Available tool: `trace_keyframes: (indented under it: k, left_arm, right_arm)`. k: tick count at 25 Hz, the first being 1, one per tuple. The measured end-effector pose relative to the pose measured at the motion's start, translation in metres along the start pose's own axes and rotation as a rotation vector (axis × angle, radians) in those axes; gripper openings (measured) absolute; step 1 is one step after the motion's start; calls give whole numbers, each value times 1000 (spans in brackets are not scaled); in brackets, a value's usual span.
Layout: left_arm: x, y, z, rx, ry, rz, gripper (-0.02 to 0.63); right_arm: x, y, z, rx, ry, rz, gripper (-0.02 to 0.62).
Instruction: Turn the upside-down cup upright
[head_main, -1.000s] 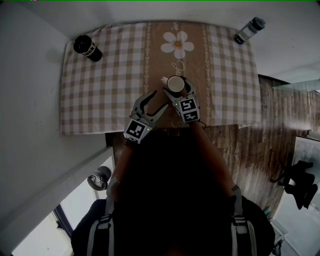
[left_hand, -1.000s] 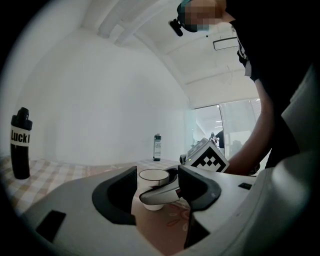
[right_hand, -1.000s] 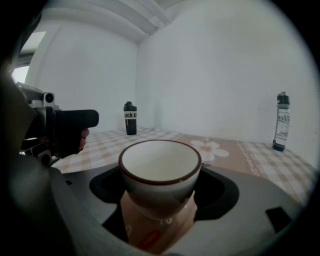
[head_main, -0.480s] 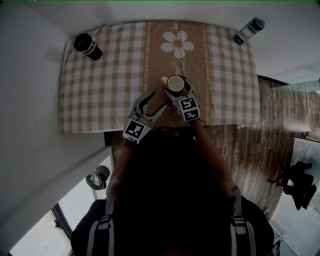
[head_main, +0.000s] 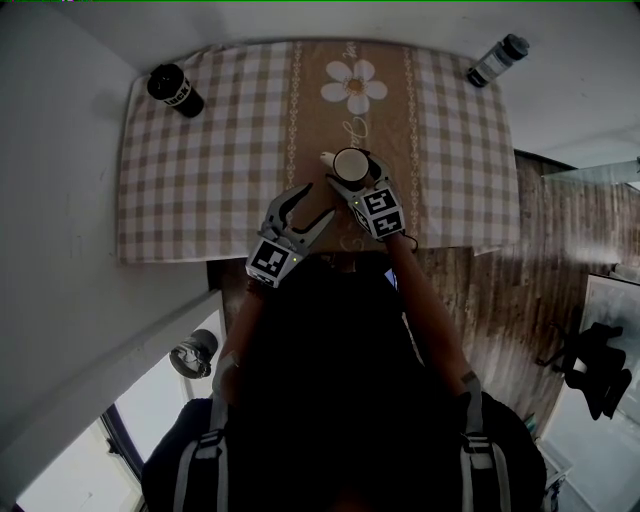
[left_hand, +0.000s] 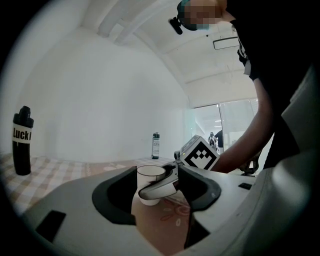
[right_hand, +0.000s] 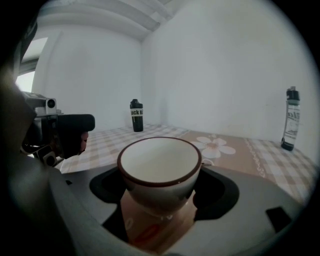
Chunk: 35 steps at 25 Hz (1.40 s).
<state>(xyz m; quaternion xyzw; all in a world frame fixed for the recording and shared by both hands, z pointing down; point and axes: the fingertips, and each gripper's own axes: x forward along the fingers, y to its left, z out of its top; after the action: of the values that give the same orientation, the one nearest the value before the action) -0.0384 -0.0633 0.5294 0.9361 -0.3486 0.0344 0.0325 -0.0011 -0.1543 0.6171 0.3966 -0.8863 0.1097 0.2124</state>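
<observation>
A white cup with a dark rim (head_main: 350, 165) stands mouth-up over the brown centre strip of the checked tablecloth (head_main: 200, 180), its small handle pointing left. My right gripper (head_main: 352, 180) is shut on the cup's sides. In the right gripper view the cup (right_hand: 160, 165) fills the space between the jaws, and its inside is empty. My left gripper (head_main: 312, 203) stays open and empty just left of the cup, near the table's front edge. The left gripper view shows the cup (left_hand: 150, 172) with a finger of the right gripper across it.
A black bottle (head_main: 175, 93) stands at the table's far left corner and a grey bottle (head_main: 498, 60) at the far right corner. A daisy print (head_main: 355, 88) lies beyond the cup. The table's front edge runs just under both grippers, with wooden floor to the right.
The right gripper has tipped a little with the cup in it. The left gripper has hardly moved.
</observation>
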Motion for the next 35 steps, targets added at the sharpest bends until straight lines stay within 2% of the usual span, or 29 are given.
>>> trace_keyframes:
  k: [8, 11, 13, 18, 25, 31, 32, 34, 35]
  left_arm:
    - [-10, 3, -5, -16, 19, 19, 252]
    - [-10, 3, -7, -12, 31, 15, 252]
    - [-10, 1, -6, -14, 29, 12, 252]
    - [-10, 0, -5, -10, 28, -2, 252]
    - [0, 6, 8, 2, 20, -19, 252]
    - [17, 13, 44, 17, -42, 4, 249]
    - [18, 13, 51, 27, -55, 10, 225]
    - [18, 11, 69, 46, -90, 27, 219]
    - [16, 10, 78, 54, -111, 44, 215]
  right_arm:
    - [1, 2, -1, 11, 8, 43, 410]
    - [5, 6, -10, 129, 20, 116, 425]
    - [3, 7, -10, 157, 12, 142, 436]
    - [-17, 4, 5, 64, -52, 102, 437]
    - [-61, -8, 52, 109, -209, 98, 437]
    - [-95, -2, 98, 105, -338, 92, 428]
    - [-100, 0, 104, 105, -360, 90, 423]
    - [-112, 7, 115, 100, -408, 75, 419]
    - [-118, 11, 122, 87, -439, 56, 396]
